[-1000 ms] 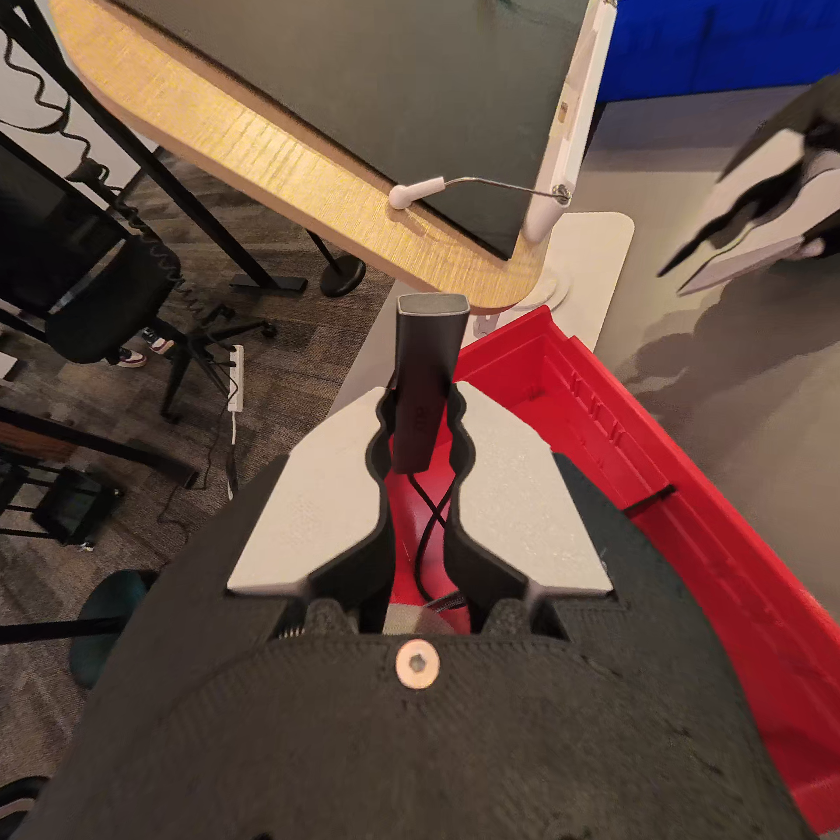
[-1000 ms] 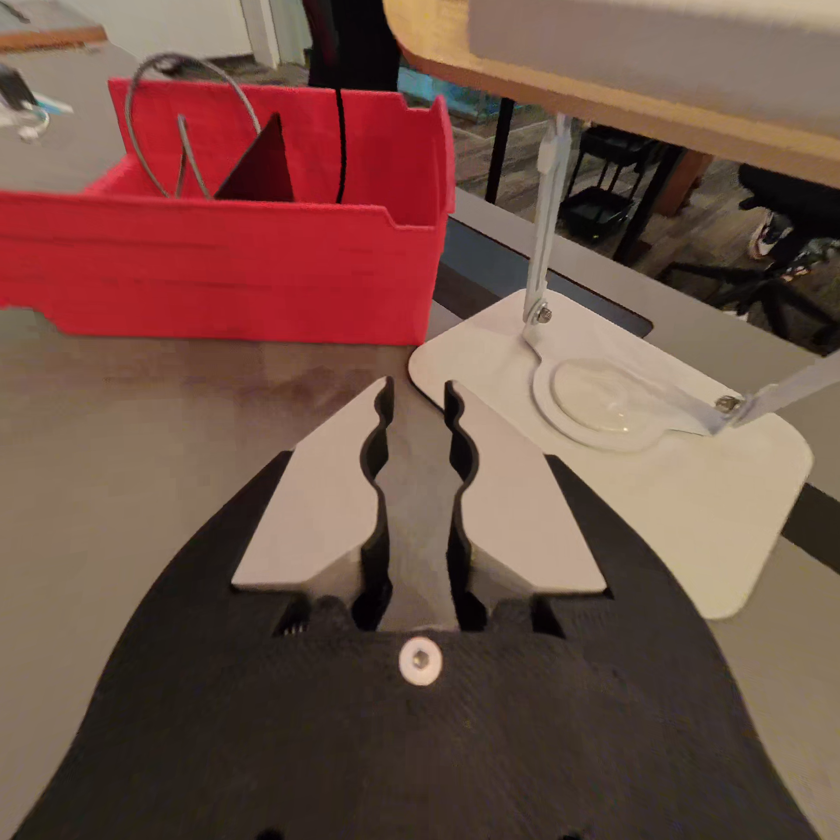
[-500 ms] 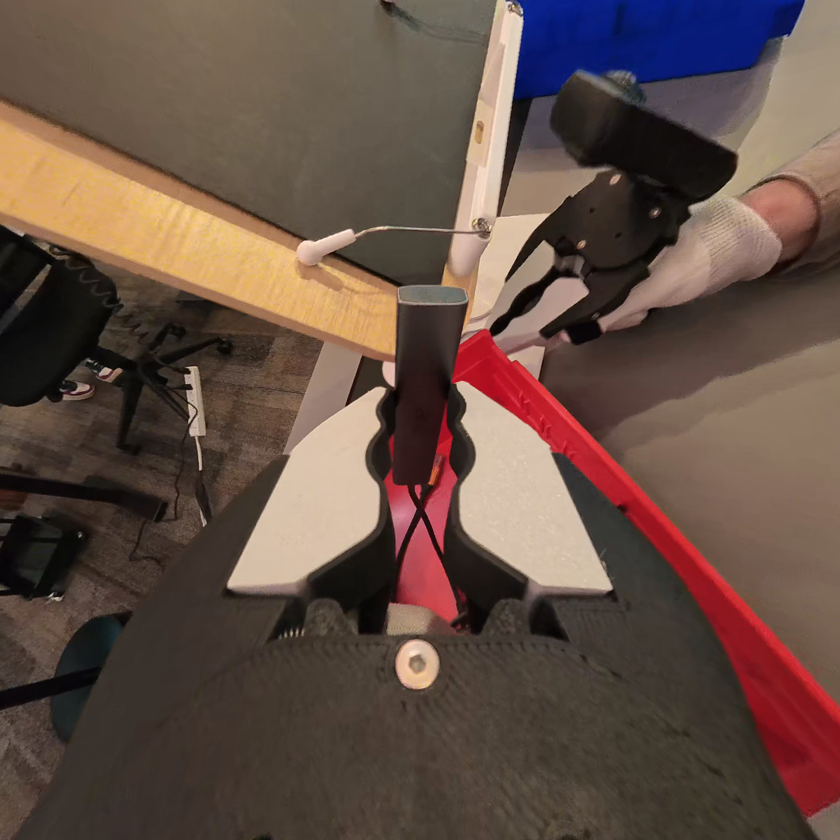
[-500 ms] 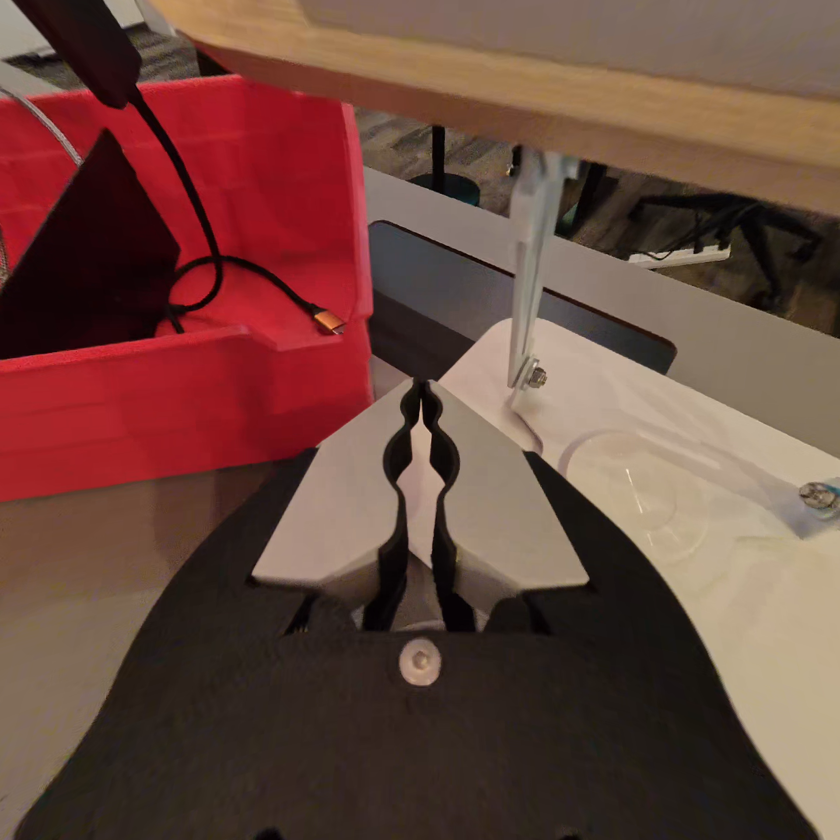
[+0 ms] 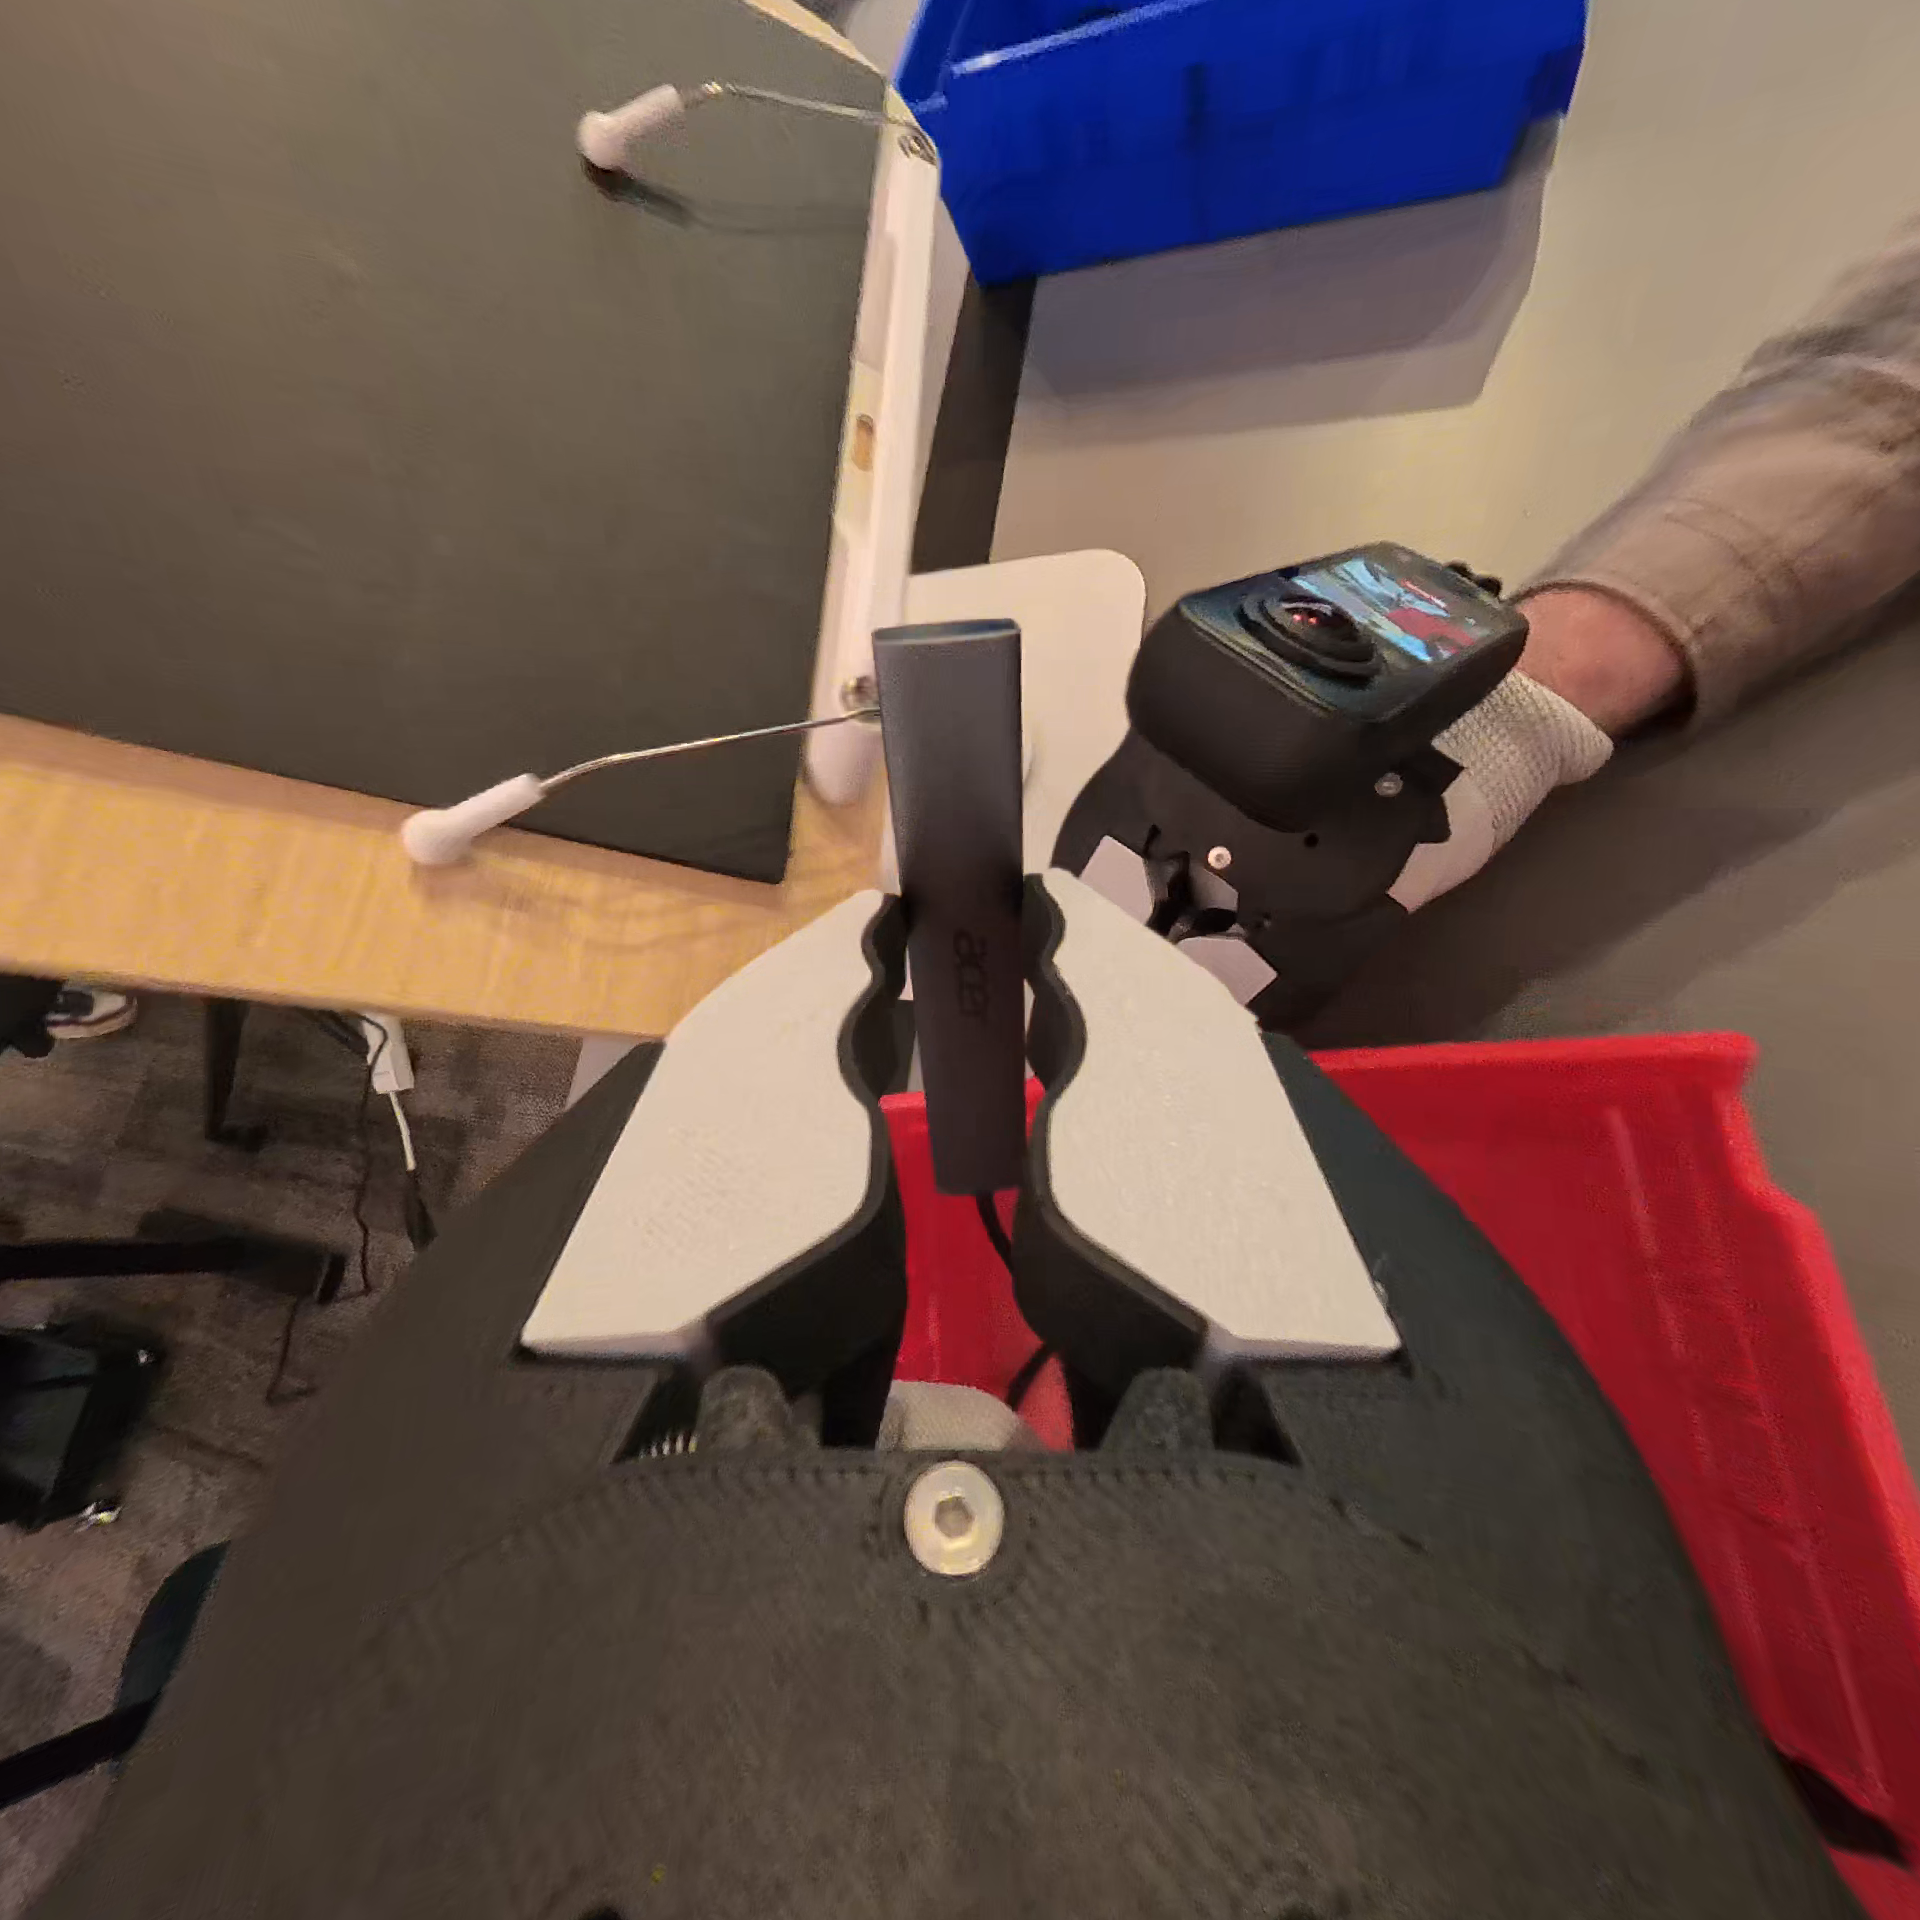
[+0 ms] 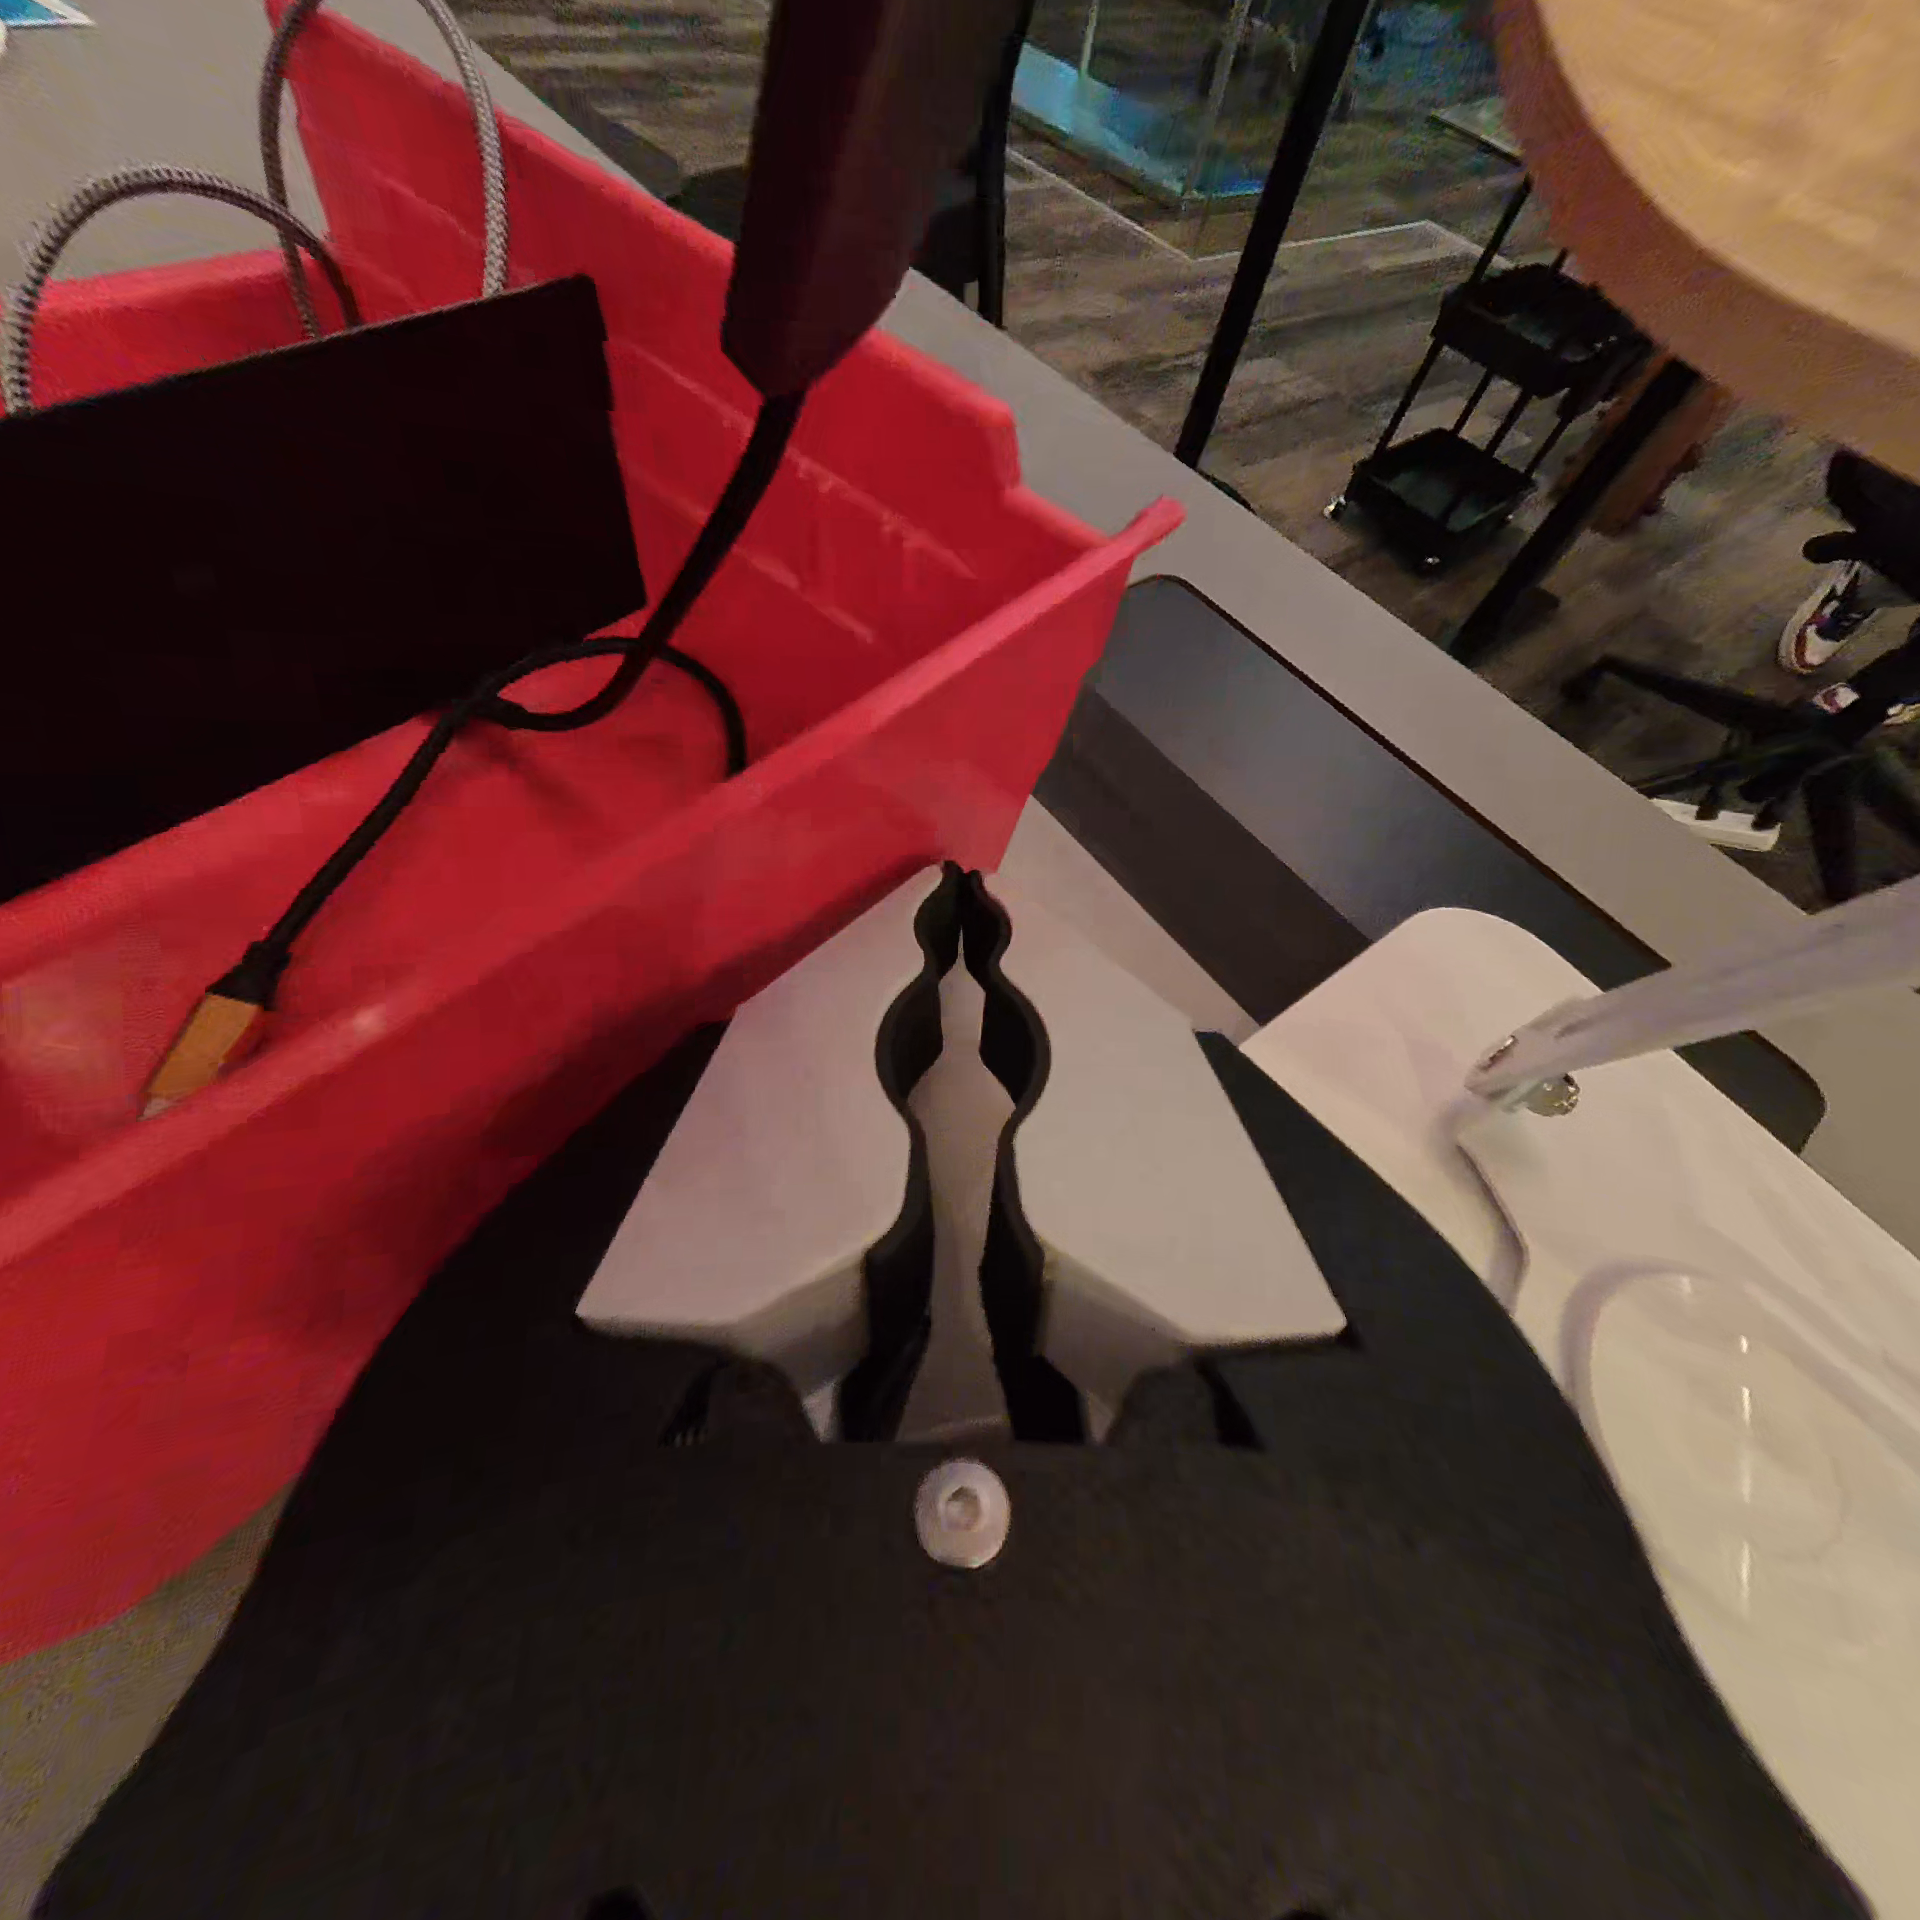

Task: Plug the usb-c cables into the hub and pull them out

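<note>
My left gripper point(image 5: 961, 914) is shut on a dark grey hub point(image 5: 954, 821), both pads pressed on its sides, and holds it upright above the red bin point(image 5: 1558, 1195). The hub's black cable point(image 6: 582, 686) hangs into the bin and ends in an orange-tipped plug point(image 6: 203, 1044). The hub also shows in the right wrist view point(image 6: 831, 177), up at the top. My right gripper point(image 6: 958, 894) is shut with nothing between its pads, its tips at the red bin's near corner point(image 6: 1039, 665). It also shows in the left wrist view point(image 5: 1195, 914), held by a gloved hand.
A braided grey cable point(image 6: 281, 187) and a black divider point(image 6: 312, 499) are in the red bin. A white stand base point(image 6: 1662, 1299) lies to the right. A blue bin point(image 5: 1247, 114) stands at the back. A wooden-edged board point(image 5: 312, 914) hangs over the table's edge. The tips of one gripper are about 15 centimetres away from the tips of the other.
My right gripper shut on air about a second ago and has moved up to the red bin's corner. My left gripper has swung with the hub still in its grasp.
</note>
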`<state>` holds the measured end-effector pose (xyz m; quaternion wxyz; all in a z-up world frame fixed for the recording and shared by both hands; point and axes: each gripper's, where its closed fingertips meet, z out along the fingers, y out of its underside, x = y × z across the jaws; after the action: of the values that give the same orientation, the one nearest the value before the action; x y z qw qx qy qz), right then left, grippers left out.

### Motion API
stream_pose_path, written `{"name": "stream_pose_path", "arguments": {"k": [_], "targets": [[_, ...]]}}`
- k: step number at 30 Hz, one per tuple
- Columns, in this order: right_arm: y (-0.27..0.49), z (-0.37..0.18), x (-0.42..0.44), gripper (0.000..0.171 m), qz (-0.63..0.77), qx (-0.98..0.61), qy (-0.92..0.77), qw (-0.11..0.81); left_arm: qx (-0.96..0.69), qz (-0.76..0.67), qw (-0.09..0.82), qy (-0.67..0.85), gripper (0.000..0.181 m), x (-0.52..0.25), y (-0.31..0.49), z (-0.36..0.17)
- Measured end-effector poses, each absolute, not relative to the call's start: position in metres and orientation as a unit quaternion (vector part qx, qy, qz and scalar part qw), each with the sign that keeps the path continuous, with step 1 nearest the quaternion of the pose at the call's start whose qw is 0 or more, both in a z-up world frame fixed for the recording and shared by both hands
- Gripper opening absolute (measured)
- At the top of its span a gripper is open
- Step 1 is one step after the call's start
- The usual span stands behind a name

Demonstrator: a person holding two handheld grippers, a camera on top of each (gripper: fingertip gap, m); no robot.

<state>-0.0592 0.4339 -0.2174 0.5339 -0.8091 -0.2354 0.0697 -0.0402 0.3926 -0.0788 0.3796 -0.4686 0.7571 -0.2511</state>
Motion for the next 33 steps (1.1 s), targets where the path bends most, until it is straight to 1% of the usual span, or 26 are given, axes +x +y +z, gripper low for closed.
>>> {"name": "stream_pose_path", "arguments": {"k": [2,4,6,8,10,11,13,16,20,22,25,28,33], "targets": [[0.432,-0.215,-0.063,0.0,0.084,-0.805,-0.234,0.538,-0.461,-0.253,0.373,0.765,0.021,-0.038,0.382,-0.081],[0.431,-0.214,-0.07,0.0,0.076,-0.8,-0.242,0.543,-0.454,-0.251,0.393,0.76,0.021,-0.033,0.381,-0.073],[0.427,-0.218,-0.089,0.0,0.074,-0.8,-0.267,0.532,-0.423,-0.315,0.416,0.741,0.022,-0.019,0.36,-0.047],[0.427,-0.22,-0.106,0.0,0.061,-0.798,-0.281,0.53,-0.407,-0.287,0.417,0.761,0.022,-0.01,0.353,-0.044],[0.428,-0.22,-0.11,0.0,0.072,-0.801,-0.274,0.528,-0.408,-0.297,0.406,0.762,0.022,-0.01,0.346,-0.045],[0.428,-0.219,-0.108,0.0,0.086,-0.802,-0.265,0.528,-0.411,-0.274,0.409,0.768,0.022,-0.014,0.348,-0.047],[0.423,-0.219,-0.099,0.0,0.089,-0.804,-0.266,0.524,-0.411,-0.271,0.418,0.763,0.022,-0.024,0.342,-0.037],[0.403,-0.221,-0.078,0.0,0.079,-0.812,-0.283,0.504,-0.404,-0.262,0.445,0.755,0.022,-0.035,0.327,-0.006],[0.35,-0.208,-0.036,0.0,0.091,-0.822,-0.312,0.467,-0.365,-0.272,0.466,0.758,0.022,-0.03,0.273,0.033],[0.321,-0.197,-0.007,0.0,0.073,-0.826,-0.32,0.457,-0.343,-0.269,0.45,0.779,0.022,-0.017,0.238,0.036],[0.278,-0.183,0.041,0.0,0.059,-0.836,-0.311,0.449,-0.316,-0.272,0.389,0.821,0.022,0.005,0.184,0.012],[0.236,-0.18,0.09,0.0,0.054,-0.842,-0.288,0.453,-0.315,-0.242,0.318,0.861,0.022,0.029,0.154,-0.045],[0.194,-0.199,0.157,0.0,0.065,-0.859,-0.214,0.461,-0.338,-0.231,0.212,0.887,0.022,0.058,0.128,-0.141]]}}
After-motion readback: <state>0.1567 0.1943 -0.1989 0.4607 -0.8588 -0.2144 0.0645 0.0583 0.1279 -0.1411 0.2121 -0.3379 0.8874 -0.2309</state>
